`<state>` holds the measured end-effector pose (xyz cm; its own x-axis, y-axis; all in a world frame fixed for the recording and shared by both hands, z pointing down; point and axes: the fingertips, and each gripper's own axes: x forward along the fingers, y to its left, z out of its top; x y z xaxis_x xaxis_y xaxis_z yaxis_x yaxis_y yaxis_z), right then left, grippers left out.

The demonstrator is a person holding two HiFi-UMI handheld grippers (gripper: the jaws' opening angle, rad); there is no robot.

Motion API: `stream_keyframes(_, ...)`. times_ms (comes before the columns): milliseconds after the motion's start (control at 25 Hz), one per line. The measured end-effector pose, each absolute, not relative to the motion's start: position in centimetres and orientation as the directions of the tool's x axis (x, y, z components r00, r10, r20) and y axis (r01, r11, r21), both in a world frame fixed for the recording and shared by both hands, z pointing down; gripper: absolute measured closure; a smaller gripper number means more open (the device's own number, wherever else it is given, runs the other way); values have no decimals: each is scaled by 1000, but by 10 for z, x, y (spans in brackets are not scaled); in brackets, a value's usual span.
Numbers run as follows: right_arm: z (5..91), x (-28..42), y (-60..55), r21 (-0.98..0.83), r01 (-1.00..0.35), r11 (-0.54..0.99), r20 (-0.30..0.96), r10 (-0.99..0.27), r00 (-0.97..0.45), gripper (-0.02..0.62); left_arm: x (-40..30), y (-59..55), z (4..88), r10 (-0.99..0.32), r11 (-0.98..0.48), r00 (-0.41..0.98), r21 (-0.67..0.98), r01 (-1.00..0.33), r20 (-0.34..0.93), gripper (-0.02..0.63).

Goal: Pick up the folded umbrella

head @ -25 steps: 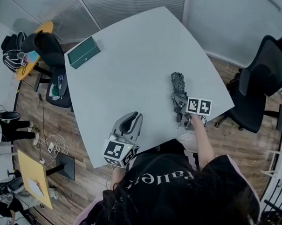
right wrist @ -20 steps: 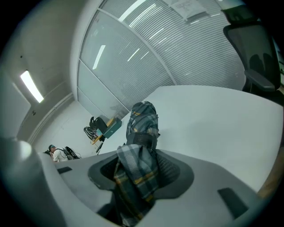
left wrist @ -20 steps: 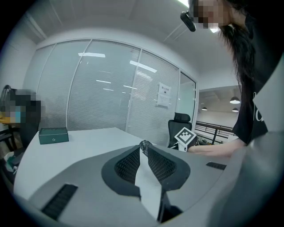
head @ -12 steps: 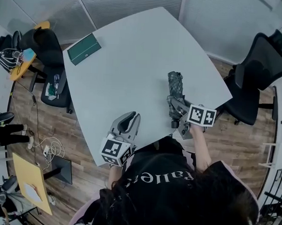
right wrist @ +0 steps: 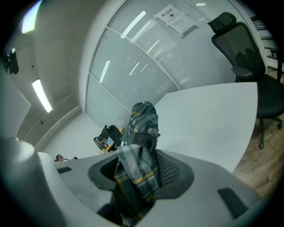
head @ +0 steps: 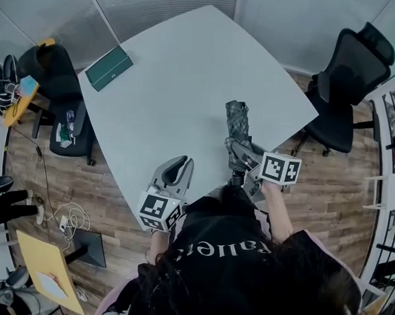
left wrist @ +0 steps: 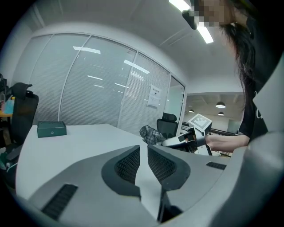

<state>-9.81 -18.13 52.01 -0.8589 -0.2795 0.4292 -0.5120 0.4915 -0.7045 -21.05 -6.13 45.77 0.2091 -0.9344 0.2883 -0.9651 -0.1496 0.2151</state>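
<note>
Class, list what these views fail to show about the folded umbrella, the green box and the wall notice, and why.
1. Head view: the near end of the folded umbrella hides under the right claw and its marker cube.
2. Right gripper view: the umbrella's lower end is cut off by the bottom edge.
3. Left gripper view: the front mark on the green box is too small.
4. Right gripper view: the print on the wall notice is too small.

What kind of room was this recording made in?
Most likely an office meeting room: a large pale table, a black mesh office chair beside it, and glass partition walls with blinds.
</note>
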Motion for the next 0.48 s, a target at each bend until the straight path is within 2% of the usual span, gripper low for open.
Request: stream_keyframes(480,507,-94,-149,-700,-505,505,431,-265,-862,399,-202,-58,461,-929,-194,257,242,-951,266,534)
